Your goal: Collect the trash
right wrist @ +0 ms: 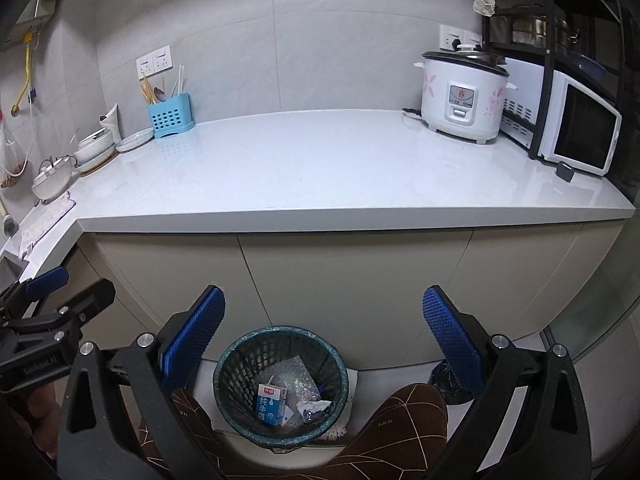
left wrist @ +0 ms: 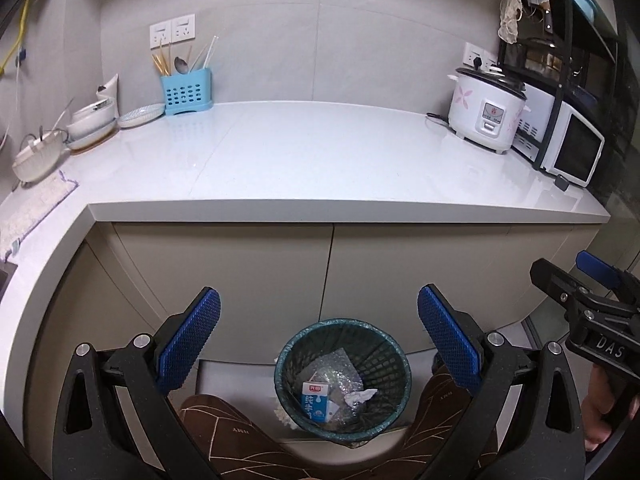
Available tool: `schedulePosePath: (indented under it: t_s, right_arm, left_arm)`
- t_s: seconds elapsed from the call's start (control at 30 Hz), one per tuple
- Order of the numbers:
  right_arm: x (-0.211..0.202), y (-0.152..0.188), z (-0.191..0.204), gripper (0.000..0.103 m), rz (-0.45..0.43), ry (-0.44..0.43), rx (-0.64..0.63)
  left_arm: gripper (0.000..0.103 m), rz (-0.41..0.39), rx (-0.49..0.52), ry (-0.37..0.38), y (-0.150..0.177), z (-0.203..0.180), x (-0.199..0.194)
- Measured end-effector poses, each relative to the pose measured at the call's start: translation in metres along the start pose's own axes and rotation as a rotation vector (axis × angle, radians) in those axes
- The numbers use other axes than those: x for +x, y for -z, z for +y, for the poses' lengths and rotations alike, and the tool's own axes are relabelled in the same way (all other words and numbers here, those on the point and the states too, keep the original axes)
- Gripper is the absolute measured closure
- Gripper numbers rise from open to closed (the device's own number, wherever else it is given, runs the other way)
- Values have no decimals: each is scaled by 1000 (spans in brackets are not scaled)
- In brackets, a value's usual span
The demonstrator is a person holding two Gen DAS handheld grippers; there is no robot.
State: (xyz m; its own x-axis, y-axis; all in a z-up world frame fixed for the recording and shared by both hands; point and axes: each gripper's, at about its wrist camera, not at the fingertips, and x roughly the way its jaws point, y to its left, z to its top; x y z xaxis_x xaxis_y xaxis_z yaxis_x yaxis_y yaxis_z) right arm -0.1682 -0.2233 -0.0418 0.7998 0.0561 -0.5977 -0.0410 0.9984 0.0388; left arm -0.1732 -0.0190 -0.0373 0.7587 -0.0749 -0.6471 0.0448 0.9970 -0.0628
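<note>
A dark mesh trash bin [left wrist: 394,360] with a green liner stands on the floor in front of the cabinet; it also shows in the right wrist view [right wrist: 236,364]. Inside lie a blue-and-white milk carton [left wrist: 315,400] [right wrist: 270,400], a bubble-wrap sheet [left wrist: 336,372] [right wrist: 294,376] and a crumpled tissue [left wrist: 360,397] [right wrist: 314,406]. My left gripper [left wrist: 319,336] is open and empty above the bin. My right gripper [right wrist: 324,334] is open and empty above and right of the bin. Each gripper shows at the edge of the other's view, the right one [left wrist: 580,292] and the left one [right wrist: 60,300].
A white countertop [left wrist: 304,160] [right wrist: 320,168] carries a rice cooker [left wrist: 486,110] [right wrist: 464,98], a microwave [left wrist: 572,148] [right wrist: 580,132], a blue utensil holder [left wrist: 186,94] [right wrist: 170,116] and bowls and plates [left wrist: 92,120] [right wrist: 94,148] at left. Cabinet doors [left wrist: 280,264] stand behind the bin. A person's patterned brown legs [left wrist: 224,432] [right wrist: 400,420] flank it.
</note>
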Motion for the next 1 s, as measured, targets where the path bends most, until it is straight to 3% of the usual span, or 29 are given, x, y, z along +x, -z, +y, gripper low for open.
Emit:
schedulePosePath:
  t_s: [1.0]
  right_arm:
    - [6, 6, -2, 8, 28, 2, -7]
  left_arm:
    - [6, -1, 7, -13, -1, 10, 3]
